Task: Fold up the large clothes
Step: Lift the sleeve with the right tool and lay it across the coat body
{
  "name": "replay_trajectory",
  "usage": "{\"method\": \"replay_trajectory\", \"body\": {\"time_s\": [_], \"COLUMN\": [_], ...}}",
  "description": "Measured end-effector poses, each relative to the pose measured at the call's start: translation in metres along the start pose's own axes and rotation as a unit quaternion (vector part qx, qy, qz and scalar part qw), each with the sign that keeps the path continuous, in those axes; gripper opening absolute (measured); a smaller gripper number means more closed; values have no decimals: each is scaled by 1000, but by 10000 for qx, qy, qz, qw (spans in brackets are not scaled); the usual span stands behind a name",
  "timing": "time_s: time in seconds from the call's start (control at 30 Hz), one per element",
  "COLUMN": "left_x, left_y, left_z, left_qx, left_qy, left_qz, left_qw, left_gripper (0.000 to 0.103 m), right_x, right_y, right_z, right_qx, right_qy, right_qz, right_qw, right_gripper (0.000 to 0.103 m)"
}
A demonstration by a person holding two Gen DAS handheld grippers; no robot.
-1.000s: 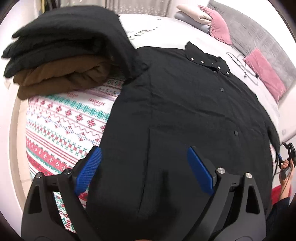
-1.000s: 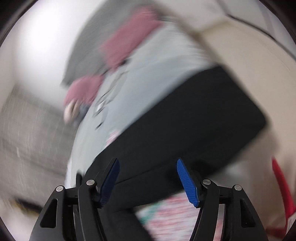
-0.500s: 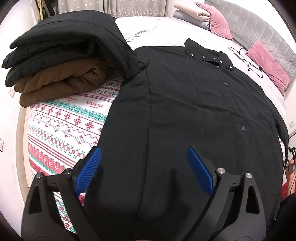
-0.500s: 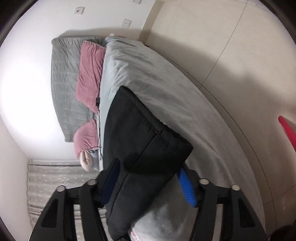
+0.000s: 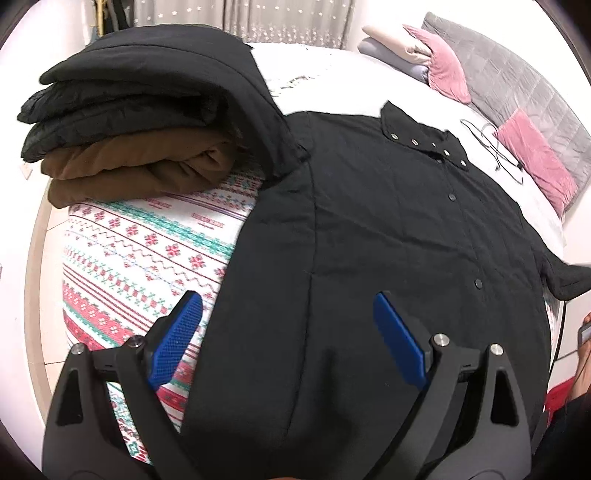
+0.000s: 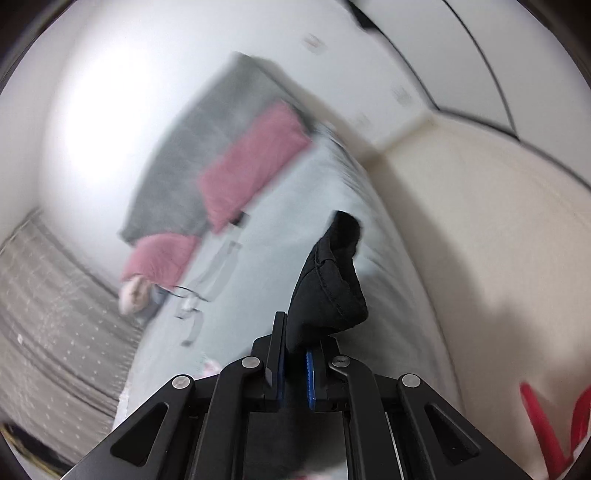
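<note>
Black quilted coat [image 5: 369,240] spread flat, front up, across most of the bed [image 5: 332,70], snap buttons in a line down the front, collar [image 5: 424,140] toward the far side. Lying partly over a patterned blanket [image 5: 147,251] with red and green bands, partly over the pale cover. One corner of the coat at the right edge [image 5: 569,280] lifted clear of the bed, standing up as a dark flap.

Left gripper [image 5: 288,339] hovering above the near part of the coat, blue pads [image 5: 173,339] wide apart, nothing between them, no contact visible with the cloth.

Right gripper [image 6: 295,365] with jaws just closed, pinched tight on a fold of the same black cloth [image 6: 328,291], hem stitching showing, the bunched fabric sticking up past the fingertips. Rest of that view blurred: grey bed surface, pink pillows [image 6: 255,162] against a grey padded headboard [image 6: 221,129], cream floor to the right.

Beside the coat on the left, a stack of folded clothes [image 5: 140,122]: black garments on top, a brown one [image 5: 136,170] beneath, one black edge draping down to touch the coat's shoulder. A thin black cable [image 5: 495,151] loose on the cover near the pillows. A curtain [image 5: 240,18] behind the bed.
</note>
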State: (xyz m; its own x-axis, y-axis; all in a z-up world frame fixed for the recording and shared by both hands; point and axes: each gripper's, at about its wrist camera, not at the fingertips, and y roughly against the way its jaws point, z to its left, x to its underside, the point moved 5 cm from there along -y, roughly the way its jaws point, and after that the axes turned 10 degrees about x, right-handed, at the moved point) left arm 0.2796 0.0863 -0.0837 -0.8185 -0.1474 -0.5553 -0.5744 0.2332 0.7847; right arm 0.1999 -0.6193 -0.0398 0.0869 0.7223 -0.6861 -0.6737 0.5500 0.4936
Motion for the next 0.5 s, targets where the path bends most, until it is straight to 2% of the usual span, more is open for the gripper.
{"method": "replay_trajectory", "body": {"time_s": [0.1, 0.2, 0.27, 0.33, 0.4, 0.5], "left_x": [-6, -10, -11, -11, -11, -11], "left_y": [2, 4, 7, 8, 8, 10], "left_z": [12, 21, 25, 29, 30, 30], "left_qx": [44, 141, 180, 135, 160, 188], "left_qy": [269, 553, 630, 675, 710, 707], "left_qz": [-39, -71, -104, -130, -120, -131], "left_qw": [9996, 9983, 9978, 9975, 9973, 9972], "left_gripper": [94, 94, 94, 94, 94, 94], "right_x": [23, 71, 113, 177, 236, 334], "right_y": [49, 86, 103, 112, 112, 101], "right_z": [88, 186, 239, 292, 318, 339], "right_qx": [-480, -1032, -1353, -1636, -1737, -1758], "right_qy": [1003, 2065, 2676, 3415, 3942, 4766], "right_qz": [-384, -552, -548, -409, -170, 334], "right_qw": [9931, 9714, 9524, 9246, 9023, 8607], "right_gripper": [7, 7, 7, 7, 7, 7]}}
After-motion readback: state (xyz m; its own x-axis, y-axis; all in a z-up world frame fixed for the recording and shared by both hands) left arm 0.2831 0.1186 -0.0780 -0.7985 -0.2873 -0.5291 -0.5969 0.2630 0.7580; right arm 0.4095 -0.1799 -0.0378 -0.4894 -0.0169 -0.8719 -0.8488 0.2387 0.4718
